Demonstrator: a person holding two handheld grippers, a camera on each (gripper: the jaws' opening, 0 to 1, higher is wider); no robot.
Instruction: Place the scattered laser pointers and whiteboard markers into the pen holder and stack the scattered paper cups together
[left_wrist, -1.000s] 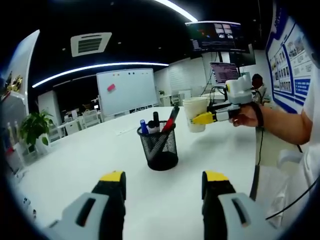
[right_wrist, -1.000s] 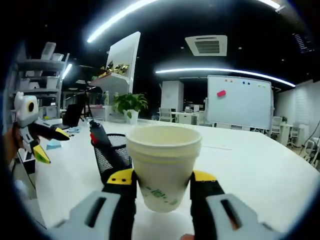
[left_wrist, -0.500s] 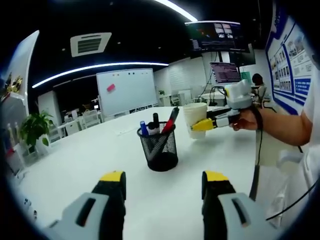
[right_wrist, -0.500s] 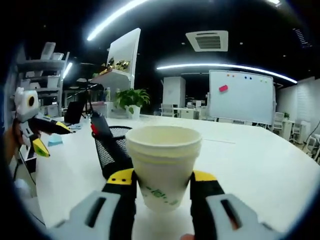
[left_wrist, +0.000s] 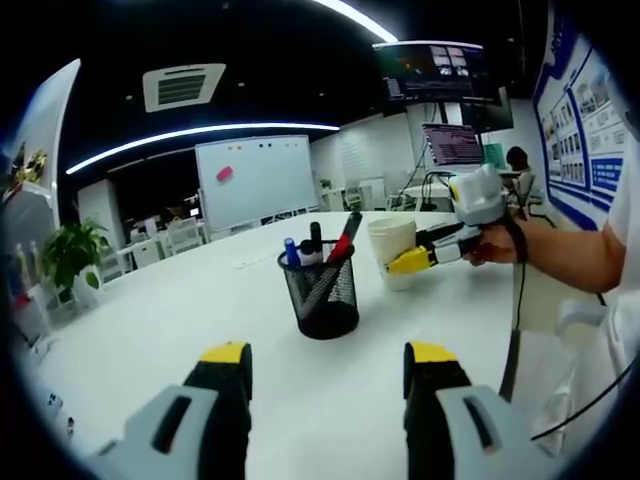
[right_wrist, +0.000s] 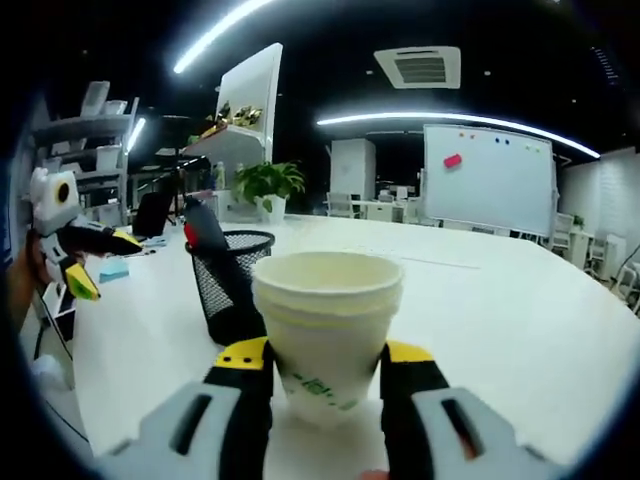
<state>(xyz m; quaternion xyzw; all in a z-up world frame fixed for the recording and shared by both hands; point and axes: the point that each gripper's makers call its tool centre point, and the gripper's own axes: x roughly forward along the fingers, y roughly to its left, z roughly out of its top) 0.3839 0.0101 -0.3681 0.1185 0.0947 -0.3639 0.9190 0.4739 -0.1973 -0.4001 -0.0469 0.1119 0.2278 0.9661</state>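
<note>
Left gripper view: the left gripper (left_wrist: 326, 375) was held above the white table (left_wrist: 150, 330) with its two yellow-tipped jaws set wide apart and nothing between them. Ahead of the jaws a black mesh pen holder (left_wrist: 320, 295) stood upright on the table, with a blue-capped marker (left_wrist: 291, 251), a black marker (left_wrist: 316, 238) and a red-and-black marker (left_wrist: 345, 234) seen sticking out of its top. To the right of the pen holder, the right gripper (left_wrist: 418, 259) was seen in a person's hand (left_wrist: 492, 242), its jaws closed around the stacked paper cups (left_wrist: 394, 250), which were at or just above the table; contact with the table could not be told. A whiteboard (left_wrist: 256, 176) with a pink eraser was seen at the far side of the room.

Right gripper view: the stacked paper cups (right_wrist: 327, 326) were seen close up, upright between the right gripper's (right_wrist: 326, 362) jaws, with at least two rims nested one in another and green print low on the side. The pen holder (right_wrist: 233, 282) stood just behind and to the left of the cups. The left gripper (right_wrist: 95, 262) was seen at the left edge, jaws apart. A potted plant (right_wrist: 266, 186) and shelves (right_wrist: 80, 160) were seen in the background.
</note>
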